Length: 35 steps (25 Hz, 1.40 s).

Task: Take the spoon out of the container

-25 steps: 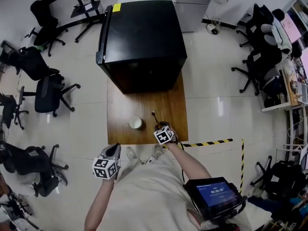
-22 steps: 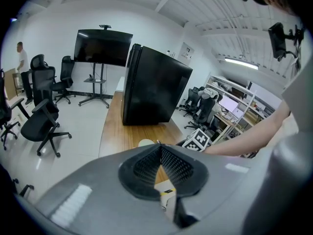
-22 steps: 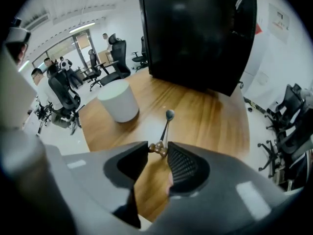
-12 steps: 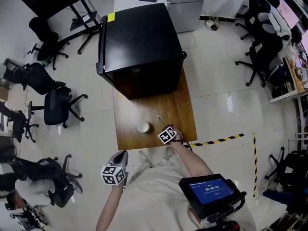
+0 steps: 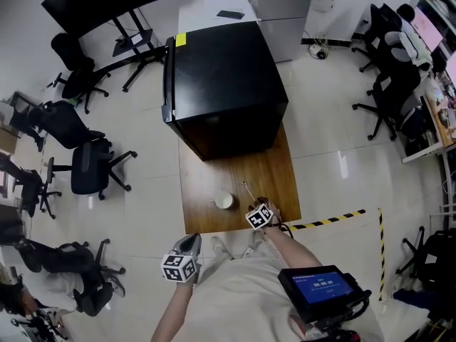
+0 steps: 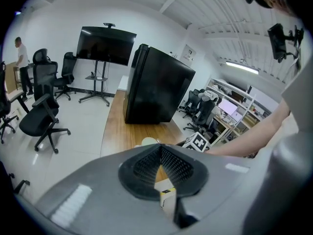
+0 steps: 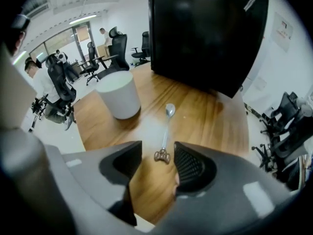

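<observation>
The metal spoon lies flat on the wooden table, bowl pointing away, to the right of the white cup; it is outside the cup. My right gripper hovers just behind the spoon's decorated handle end, its jaws opening, and the pads do not touch the handle. In the head view the spoon lies between the cup and the right gripper near the table's front edge. My left gripper hangs off the table at the front left, shut and empty.
A black fridge stands at the table's far end. Office chairs crowd the floor to the left and more to the right. Yellow-black tape marks the floor at the right.
The right jaws have opened and let go of the spoon, which was tilted up in the grip and now lies on the table. The left gripper stays off the table.
</observation>
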Available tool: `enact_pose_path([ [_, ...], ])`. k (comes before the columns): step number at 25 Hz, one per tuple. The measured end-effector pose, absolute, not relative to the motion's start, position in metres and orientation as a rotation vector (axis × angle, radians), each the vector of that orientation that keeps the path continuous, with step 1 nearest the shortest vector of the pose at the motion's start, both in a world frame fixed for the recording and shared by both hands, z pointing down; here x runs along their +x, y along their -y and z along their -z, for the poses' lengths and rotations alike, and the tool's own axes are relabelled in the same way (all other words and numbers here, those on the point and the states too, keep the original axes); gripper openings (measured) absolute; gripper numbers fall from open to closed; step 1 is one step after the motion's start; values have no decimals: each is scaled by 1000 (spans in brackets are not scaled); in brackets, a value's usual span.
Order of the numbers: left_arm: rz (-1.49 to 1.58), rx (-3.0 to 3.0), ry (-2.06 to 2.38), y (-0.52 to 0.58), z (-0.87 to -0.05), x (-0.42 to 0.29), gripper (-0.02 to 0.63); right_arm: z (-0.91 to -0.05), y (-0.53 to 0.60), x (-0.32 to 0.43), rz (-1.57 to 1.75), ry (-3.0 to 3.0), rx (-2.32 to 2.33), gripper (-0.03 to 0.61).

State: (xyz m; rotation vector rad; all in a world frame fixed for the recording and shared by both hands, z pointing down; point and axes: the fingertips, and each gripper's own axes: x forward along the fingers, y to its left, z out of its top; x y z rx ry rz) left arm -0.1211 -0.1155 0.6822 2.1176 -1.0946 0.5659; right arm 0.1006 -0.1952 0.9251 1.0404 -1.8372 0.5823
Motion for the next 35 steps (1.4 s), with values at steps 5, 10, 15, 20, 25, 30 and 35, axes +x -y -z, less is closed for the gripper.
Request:
enact_pose_path([
  [5,-502,2148,1063,133,-684,-130,5,-882,189,101,-628,1901,1203,173],
  [10,-422,2156,1009,143,-682,-151,5,-845,166,84,-703,1968,1301,164],
  [15,-391,2206,945,159,-676,-157,5,-804,173,69,-639,2018,1346,153],
  [20,-382,2229,829,146,-677,-149,5,-775,154,70,-605,2013,1406,144],
  [25,-381,2239,739,128,-691,-160,5,-760,121,64,-594,1965,1461,140],
  [30,-403,2271,652,105,-718,-162,5,-750,94,55,-611,2022,1494,140],
  [35,-430,2311,543,73,-738,-147,5,-727,69,51,-732,2234,1540,123],
])
